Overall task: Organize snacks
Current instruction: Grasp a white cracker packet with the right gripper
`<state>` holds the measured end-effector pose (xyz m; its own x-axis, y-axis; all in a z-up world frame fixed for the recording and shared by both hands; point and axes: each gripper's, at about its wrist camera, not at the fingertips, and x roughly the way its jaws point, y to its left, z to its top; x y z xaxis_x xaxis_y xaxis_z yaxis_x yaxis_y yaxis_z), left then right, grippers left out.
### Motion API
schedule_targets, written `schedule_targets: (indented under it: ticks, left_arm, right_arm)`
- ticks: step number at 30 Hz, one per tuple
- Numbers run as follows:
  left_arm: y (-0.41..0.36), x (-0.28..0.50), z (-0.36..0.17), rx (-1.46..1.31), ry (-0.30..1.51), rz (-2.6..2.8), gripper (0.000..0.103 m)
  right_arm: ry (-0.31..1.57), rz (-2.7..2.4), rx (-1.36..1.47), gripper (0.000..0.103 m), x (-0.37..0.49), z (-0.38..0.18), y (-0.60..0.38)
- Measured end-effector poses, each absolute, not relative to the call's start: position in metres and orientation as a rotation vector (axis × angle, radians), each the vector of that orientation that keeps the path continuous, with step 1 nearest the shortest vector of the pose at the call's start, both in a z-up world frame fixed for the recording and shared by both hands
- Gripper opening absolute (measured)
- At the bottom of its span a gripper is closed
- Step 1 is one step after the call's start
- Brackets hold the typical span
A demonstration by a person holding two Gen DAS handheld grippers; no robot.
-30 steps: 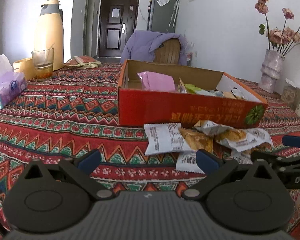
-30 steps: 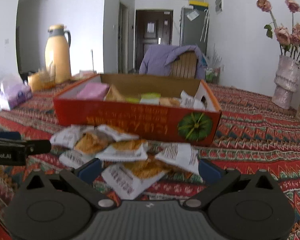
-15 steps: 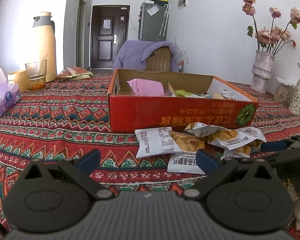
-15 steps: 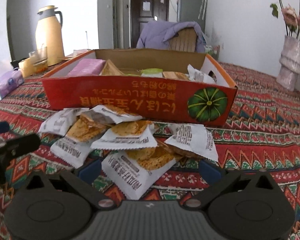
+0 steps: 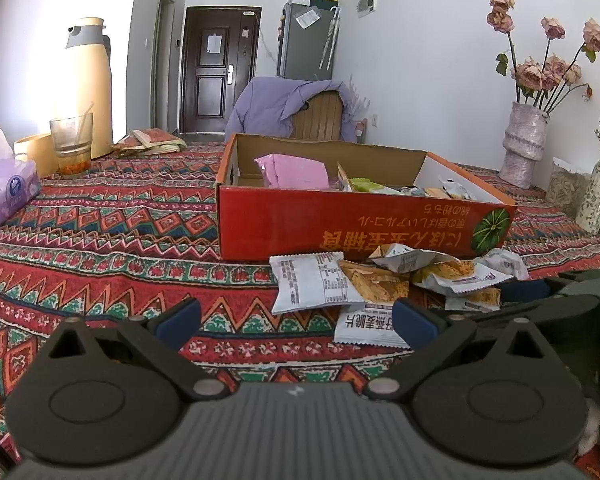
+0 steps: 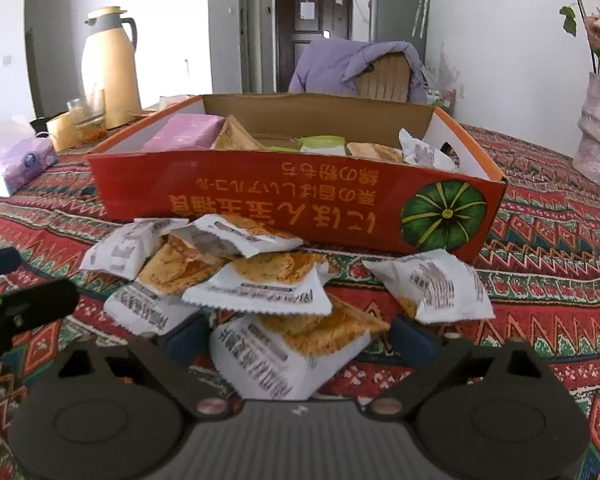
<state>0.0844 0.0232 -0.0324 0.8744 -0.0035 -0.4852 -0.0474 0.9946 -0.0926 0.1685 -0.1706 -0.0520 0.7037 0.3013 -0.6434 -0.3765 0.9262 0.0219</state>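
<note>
An orange cardboard box (image 5: 340, 228) (image 6: 260, 196) stands on the patterned tablecloth and holds a pink packet (image 5: 296, 172) and several small snacks. Against its near side lies a pile of white snack packets (image 5: 380, 280) (image 6: 260, 280). My right gripper (image 6: 300, 340) sits low at the pile's near edge, its jaws closing. The nearest packet (image 6: 284, 360) lies between its fingers, and the pads do not visibly press on it. My left gripper (image 5: 296, 320) hovers open to the left of the pile, over bare cloth. The right gripper (image 5: 540, 300) also shows in the left wrist view.
A yellow thermos (image 5: 88, 84), a glass (image 5: 71, 140) and a tissue pack (image 5: 4, 192) stand at the table's left. Two vases (image 5: 524, 144) stand at the right. A chair with a purple jacket (image 5: 292, 108) is behind the box.
My right gripper moved forward and down to the pile, so the nearest packet now lies between its fingers, which have drawn in a little. The left gripper stayed in place.
</note>
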Motion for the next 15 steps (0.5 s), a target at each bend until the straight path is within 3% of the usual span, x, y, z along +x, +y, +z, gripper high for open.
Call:
schedule_targets:
  ticks: [2,6,8,9,15]
  left_arm:
    - [0.024,0.084,-0.032,-0.108,0.509,0.021,0.103]
    - [0.024,0.084,-0.033,-0.112,0.509,0.021,0.103]
    - [0.025,0.085,-0.033,-0.115,0.509,0.021,0.103]
    - [0.025,0.085,-0.033,-0.116,0.51,0.022,0.103]
    - [0.025,0.085,-0.033,-0.12,0.513,0.024,0.103]
  right_arm:
    - [0.682,0.375,-0.108,0.086,0.165,-0.051,-0.173]
    - [0.674,0.384,-0.103,0.083,0.163,-0.05,-0.175]
    - [0.665,0.392,-0.092,0.067,0.16,-0.049,-0.177]
    - [0.658,0.396,-0.081,0.064,0.159,-0.049,-0.179]
    - [0.616,0.397,-0.027,0.062,0.15,-0.044,-0.192]
